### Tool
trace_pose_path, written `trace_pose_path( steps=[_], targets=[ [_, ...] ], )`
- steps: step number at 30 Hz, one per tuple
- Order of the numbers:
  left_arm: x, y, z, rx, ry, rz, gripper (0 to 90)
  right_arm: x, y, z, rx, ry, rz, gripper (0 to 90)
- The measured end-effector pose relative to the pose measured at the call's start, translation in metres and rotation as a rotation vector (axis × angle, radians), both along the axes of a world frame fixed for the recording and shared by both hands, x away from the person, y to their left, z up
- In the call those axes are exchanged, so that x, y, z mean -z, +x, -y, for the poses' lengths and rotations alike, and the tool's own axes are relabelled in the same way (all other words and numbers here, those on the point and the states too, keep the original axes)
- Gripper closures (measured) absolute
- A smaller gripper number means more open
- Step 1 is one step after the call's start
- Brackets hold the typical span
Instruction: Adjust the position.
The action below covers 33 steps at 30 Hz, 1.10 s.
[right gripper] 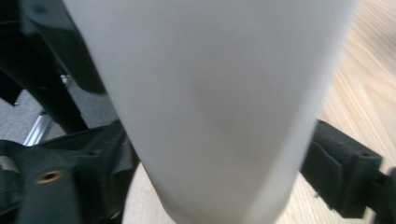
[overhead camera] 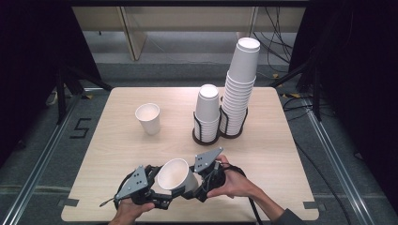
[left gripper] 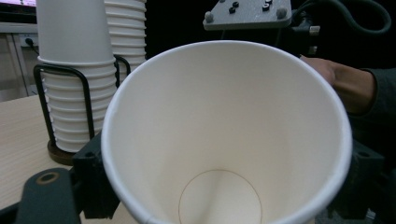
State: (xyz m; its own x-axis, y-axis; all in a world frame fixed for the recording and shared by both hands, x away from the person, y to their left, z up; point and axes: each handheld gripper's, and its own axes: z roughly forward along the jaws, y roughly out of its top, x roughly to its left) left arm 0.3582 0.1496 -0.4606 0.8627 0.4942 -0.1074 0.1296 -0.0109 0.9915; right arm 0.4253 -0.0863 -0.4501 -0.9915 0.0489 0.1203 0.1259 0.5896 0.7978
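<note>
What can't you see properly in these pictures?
- Right gripper view: the held cup is so near that it is a white blur; its rim is cut off at the top.
- Left gripper view: the same cup hides most of the table and the right gripper.
- High view: whether the lone cup holds anything is too small to tell.
</note>
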Motion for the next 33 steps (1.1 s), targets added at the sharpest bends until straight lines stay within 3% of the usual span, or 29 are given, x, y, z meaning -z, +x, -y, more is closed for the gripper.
trace_pose_path(
  steps=[3, 8, 10, 14, 18, 21, 33],
  targets=[
    [-0.001, 0.002, -0.003, -0.022, -0.005, -0.004, 16.1, 0.002, 0.002, 0.004, 0.022, -0.001, -0.023, 15.6],
    [-0.003, 0.005, -0.01, -0.082, 0.01, -0.005, 16.2, 0.002, 0.006, 0.022, 0.09, -0.034, 0.003, 15.7],
    [-0.003, 0.007, -0.013, -0.107, 0.017, -0.01, 16.2, 0.001, 0.007, 0.026, 0.092, -0.031, -0.002, 15.7],
    [-0.003, 0.012, -0.019, -0.19, 0.07, 0.004, 16.1, -0.003, 0.009, 0.044, 0.151, -0.021, 0.023, 15.8],
    [-0.001, 0.015, -0.022, -0.239, 0.096, 0.007, 15.9, -0.004, 0.011, 0.052, 0.185, -0.022, 0.034, 15.8],
    [0.0, 0.017, -0.026, -0.31, 0.154, 0.009, 15.9, -0.004, 0.013, 0.061, 0.229, -0.031, 0.041, 15.7],
    [0.002, 0.027, -0.043, -0.456, 0.192, -0.022, 15.7, 0.001, 0.01, 0.077, 0.277, -0.05, 0.048, 15.8]
  ],
)
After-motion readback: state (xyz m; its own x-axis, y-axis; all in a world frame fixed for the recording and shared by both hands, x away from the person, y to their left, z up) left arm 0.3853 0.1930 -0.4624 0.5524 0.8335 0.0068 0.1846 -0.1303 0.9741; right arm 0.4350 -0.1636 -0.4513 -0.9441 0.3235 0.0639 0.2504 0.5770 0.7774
